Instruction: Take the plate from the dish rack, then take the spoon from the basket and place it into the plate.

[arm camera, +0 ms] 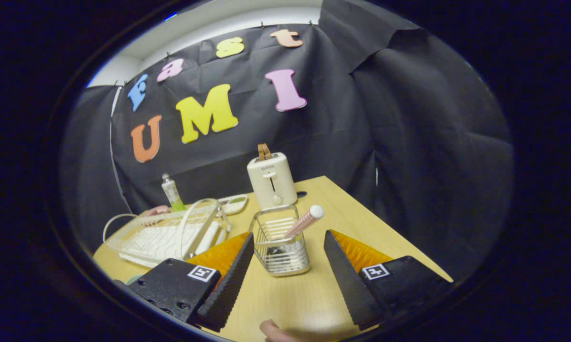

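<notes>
A wire basket (pixel 280 251) stands on the wooden table (pixel 361 223), just ahead of my gripper (pixel 289 236) and between its fingertips. A spoon (pixel 306 220) with a pink-and-white striped handle and a white ball end leans out of the basket to the right. My gripper is open, its black ridged fingers (pixel 228 285) wide apart on either side of the basket and touching nothing. The white dish rack (pixel 166 235) lies to the left of the basket, beyond the left finger. A pale green curved edge (pixel 133 279), perhaps the plate, shows beside the left finger's base.
A cream toaster (pixel 271 180) stands right behind the basket. A tube (pixel 171 192) and a small white tray (pixel 233 203) sit behind the rack. A fingertip (pixel 273 330) shows at the near table edge. The table's right edge runs close beyond the right finger.
</notes>
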`<state>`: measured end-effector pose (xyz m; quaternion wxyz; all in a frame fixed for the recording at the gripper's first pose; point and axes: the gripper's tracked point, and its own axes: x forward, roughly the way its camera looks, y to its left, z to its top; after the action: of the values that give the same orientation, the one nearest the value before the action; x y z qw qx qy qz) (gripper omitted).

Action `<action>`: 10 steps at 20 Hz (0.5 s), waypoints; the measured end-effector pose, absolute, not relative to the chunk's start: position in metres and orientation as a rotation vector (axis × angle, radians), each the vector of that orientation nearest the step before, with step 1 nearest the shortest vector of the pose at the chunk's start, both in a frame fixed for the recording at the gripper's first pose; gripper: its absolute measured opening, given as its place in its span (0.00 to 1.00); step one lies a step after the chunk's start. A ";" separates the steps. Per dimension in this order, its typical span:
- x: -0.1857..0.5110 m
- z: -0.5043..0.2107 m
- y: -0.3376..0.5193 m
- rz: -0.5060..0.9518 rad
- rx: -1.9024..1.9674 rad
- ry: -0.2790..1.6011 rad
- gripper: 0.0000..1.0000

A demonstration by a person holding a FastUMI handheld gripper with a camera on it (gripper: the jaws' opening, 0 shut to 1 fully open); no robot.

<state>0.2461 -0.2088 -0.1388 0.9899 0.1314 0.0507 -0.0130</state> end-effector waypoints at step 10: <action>0.268 -0.106 -0.209 -0.028 0.227 0.039 0.18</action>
<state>0.2678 -0.2092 -0.1058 0.9933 0.1133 0.0194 -0.0140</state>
